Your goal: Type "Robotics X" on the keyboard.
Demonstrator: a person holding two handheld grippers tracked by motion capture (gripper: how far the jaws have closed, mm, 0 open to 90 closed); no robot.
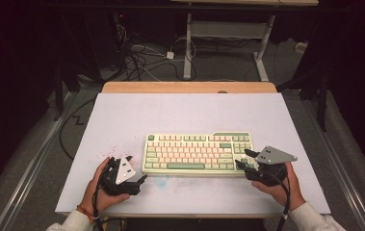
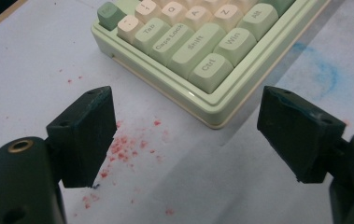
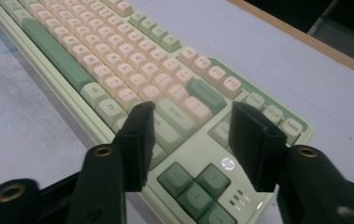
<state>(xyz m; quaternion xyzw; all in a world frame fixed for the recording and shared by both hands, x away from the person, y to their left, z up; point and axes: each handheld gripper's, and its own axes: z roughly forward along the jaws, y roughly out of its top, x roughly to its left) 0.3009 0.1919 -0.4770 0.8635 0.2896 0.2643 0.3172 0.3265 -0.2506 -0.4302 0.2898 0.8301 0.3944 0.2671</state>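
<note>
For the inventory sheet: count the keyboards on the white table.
1. The green and cream keyboard lies near the front middle of the white table, between the left tongs and the right tongs.
</note>
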